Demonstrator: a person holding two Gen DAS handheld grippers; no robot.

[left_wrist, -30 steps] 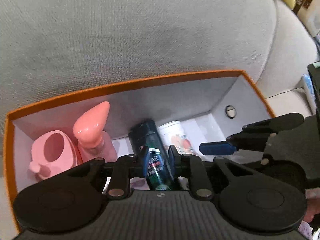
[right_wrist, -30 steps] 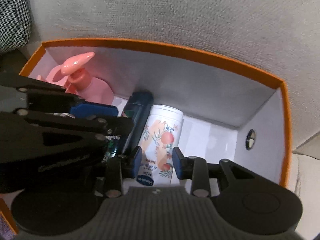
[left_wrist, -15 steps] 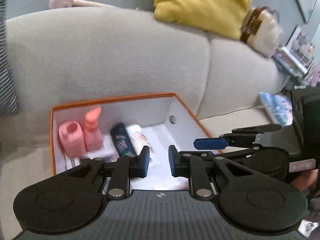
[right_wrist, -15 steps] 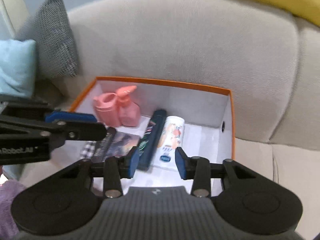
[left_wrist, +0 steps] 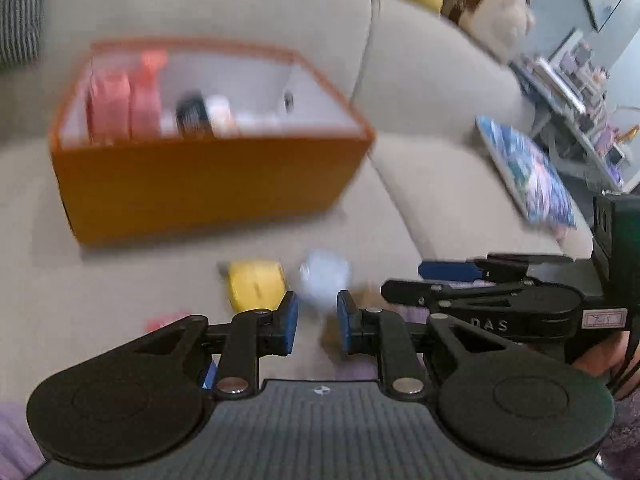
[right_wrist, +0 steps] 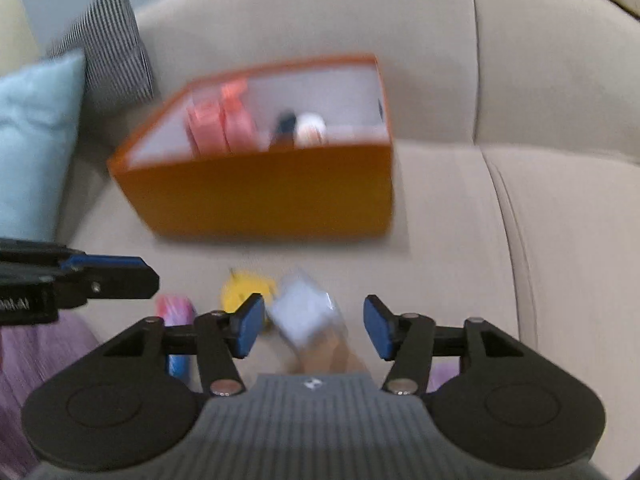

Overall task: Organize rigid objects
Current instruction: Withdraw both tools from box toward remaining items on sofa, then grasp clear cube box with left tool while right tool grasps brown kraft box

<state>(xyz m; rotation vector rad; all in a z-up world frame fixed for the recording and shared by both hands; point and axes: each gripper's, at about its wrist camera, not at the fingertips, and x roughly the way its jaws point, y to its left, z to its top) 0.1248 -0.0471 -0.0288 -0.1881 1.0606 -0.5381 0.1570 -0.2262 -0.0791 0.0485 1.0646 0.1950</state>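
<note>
An orange box [left_wrist: 208, 184] [right_wrist: 272, 196] stands on the beige sofa seat, holding pink bottles [left_wrist: 110, 106] [right_wrist: 222, 124], a dark tube [left_wrist: 192, 114] and a white can [right_wrist: 310, 128]. In front of it lie a yellow object [left_wrist: 256, 288] [right_wrist: 246, 286], a whitish clear-wrapped object [left_wrist: 324, 278] [right_wrist: 306, 312] and a small pink item [right_wrist: 174, 310]. My left gripper [left_wrist: 316, 328] is open and empty, low over the seat near the whitish object. My right gripper [right_wrist: 316, 326] is open and empty, with the whitish object between its fingers' line of sight. Both views are motion-blurred.
A light blue cushion [right_wrist: 32, 148] and a striped cushion [right_wrist: 108, 52] lie left of the box. A patterned cushion [left_wrist: 524, 172] lies on the seat at right. Purple fabric [right_wrist: 24, 360] sits at the near left. Shelves [left_wrist: 572, 92] stand beyond the sofa.
Both grippers let go of the tube and can inside the box, pulled back out and dropped low to the seat in front. The right gripper opened wider.
</note>
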